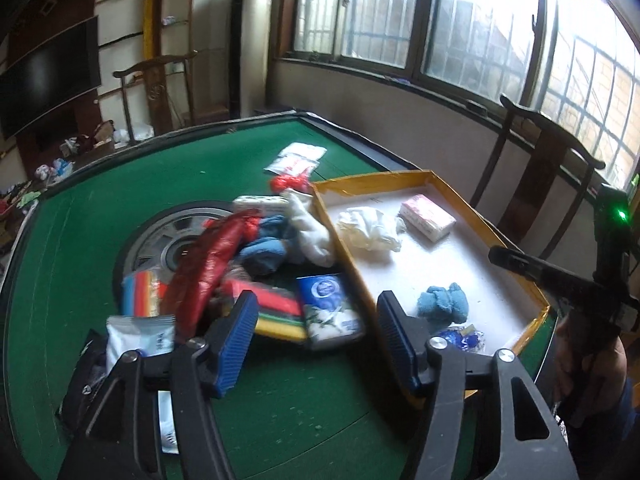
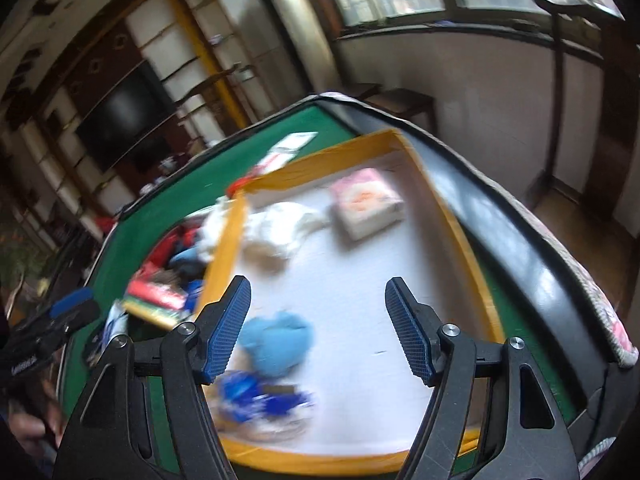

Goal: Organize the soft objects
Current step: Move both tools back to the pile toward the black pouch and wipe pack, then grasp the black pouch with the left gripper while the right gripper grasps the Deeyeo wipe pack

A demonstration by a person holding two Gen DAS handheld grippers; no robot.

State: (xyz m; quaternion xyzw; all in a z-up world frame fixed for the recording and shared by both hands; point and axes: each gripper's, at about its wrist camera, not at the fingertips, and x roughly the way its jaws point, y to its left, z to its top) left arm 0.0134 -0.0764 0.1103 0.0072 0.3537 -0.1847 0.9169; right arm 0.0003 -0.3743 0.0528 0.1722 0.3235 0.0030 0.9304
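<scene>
Left wrist view: the left gripper (image 1: 316, 344) fills the bottom of the frame, its blue-padded jaws spread wide with nothing between them. Beyond it a green table (image 1: 100, 240) carries a heap of soft objects at centre: a red plastic bag (image 1: 208, 264), blue cloth (image 1: 264, 248), a white cloth (image 1: 312, 228), a striped sponge pack (image 1: 276, 312) and a blue and white tissue pack (image 1: 330, 312). To the right of the heap sits a yellow-rimmed tray (image 1: 348, 252) with a white floor. Inside it lie a crumpled white cloth (image 1: 368, 228), a pink tissue pack (image 1: 426, 218), a blue fuzzy sock (image 1: 442, 304) and, at the near edge, a blue wrapper (image 1: 460, 338). The right gripper (image 1: 520, 262) pokes in from the right edge; whether it is spread cannot be told here.

Right wrist view, blurred: the right gripper (image 2: 318, 328) occupies the bottom, jaws spread and holding nothing, over the tray (image 2: 228, 248). The blue sock (image 2: 276, 340) lies just beside the left-hand jaw, the blue wrapper (image 2: 260, 396) below it. The pink pack (image 2: 366, 202) and white cloth (image 2: 280, 224) lie toward the upper part of the tray.
</scene>
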